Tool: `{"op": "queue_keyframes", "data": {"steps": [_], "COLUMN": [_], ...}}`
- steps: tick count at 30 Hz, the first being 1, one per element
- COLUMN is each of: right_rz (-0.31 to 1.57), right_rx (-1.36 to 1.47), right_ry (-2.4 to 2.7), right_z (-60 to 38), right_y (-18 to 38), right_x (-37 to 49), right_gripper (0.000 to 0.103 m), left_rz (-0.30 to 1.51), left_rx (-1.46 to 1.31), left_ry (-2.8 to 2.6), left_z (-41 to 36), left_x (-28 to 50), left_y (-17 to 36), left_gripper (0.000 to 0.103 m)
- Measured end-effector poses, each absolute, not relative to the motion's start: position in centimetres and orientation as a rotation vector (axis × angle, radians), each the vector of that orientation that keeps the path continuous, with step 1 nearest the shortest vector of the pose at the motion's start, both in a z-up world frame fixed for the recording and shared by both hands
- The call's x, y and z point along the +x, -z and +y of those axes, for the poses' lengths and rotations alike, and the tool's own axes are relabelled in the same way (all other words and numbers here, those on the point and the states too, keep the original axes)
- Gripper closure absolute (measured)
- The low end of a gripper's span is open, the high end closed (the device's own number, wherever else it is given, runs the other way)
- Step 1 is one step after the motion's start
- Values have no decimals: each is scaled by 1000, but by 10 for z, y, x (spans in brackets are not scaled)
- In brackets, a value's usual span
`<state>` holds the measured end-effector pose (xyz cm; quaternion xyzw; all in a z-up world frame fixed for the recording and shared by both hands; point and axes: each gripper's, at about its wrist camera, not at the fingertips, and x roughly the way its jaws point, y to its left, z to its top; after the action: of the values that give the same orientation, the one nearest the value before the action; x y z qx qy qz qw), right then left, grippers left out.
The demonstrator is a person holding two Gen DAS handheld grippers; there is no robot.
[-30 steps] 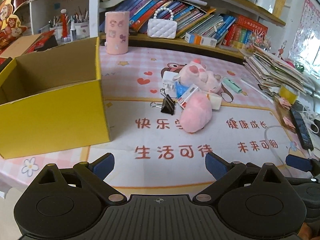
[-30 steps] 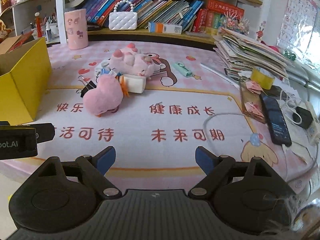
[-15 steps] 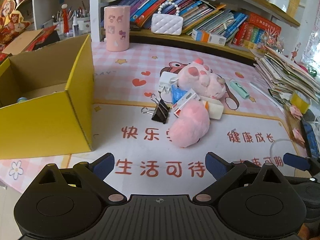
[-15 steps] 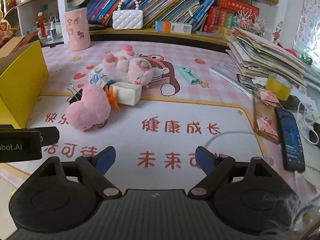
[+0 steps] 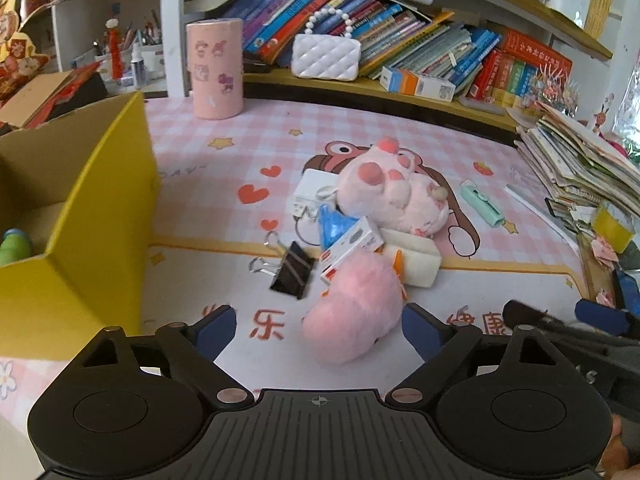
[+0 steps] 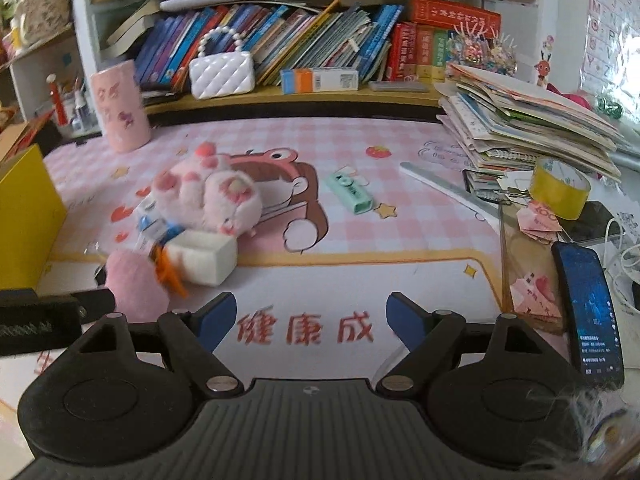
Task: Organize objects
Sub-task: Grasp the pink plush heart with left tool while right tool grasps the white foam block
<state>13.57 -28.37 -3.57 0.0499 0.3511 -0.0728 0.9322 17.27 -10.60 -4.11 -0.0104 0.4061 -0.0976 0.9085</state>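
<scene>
The left gripper [image 5: 318,330] has its blue-tipped fingers [image 5: 216,326] spread wide with nothing between them, low over the printed mat [image 5: 224,168]. Just ahead, between the fingertips, lies a fuzzy pink plush [image 5: 354,314]. A black binder clip [image 5: 292,274] sits just left of it, and a small white and red box [image 5: 350,248] leans against its far side, beside a white block [image 5: 416,264]. Behind these lies a bigger pink plush toy [image 5: 394,196] over a white charger [image 5: 310,196]. A mint green stapler [image 5: 482,208] lies to the right, well apart from the pile. A yellow cardboard box [image 5: 92,232] stands open at the left, with something green [image 5: 14,246] inside.

In the right wrist view, the right gripper [image 6: 310,318] is likewise spread and holds nothing, above red characters on the mat [image 6: 400,220]. The pile sits forward and left: fuzzy plush [image 6: 134,286], white block [image 6: 206,256], plush toy [image 6: 208,196]. The stapler [image 6: 352,194] lies ahead. A phone [image 6: 590,308] and a yellow tape roll [image 6: 560,188] are at the right, near stacked papers [image 6: 520,120].
</scene>
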Motion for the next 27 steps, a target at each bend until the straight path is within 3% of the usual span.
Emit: {"op": "queue_keyframes", "data": {"steps": [5, 8, 10, 27], "right_rz": [705, 703, 704, 761], "right_rx": [117, 124, 133, 95], "right_ry": [167, 165, 156, -102], "right_z": [-296, -302, -304, -247], "right_y": [34, 34, 34, 70], "right_x": [144, 146, 147, 202], "right_gripper": [21, 21, 21, 17], "left_rz": [845, 860, 877, 892], "left_rx": [49, 138, 164, -50], "left_ry": [233, 220, 231, 156], "left_z": [-130, -146, -152, -71], "left_x": [186, 195, 199, 156], "left_y": [54, 67, 76, 36], "left_gripper": [18, 29, 43, 45]}}
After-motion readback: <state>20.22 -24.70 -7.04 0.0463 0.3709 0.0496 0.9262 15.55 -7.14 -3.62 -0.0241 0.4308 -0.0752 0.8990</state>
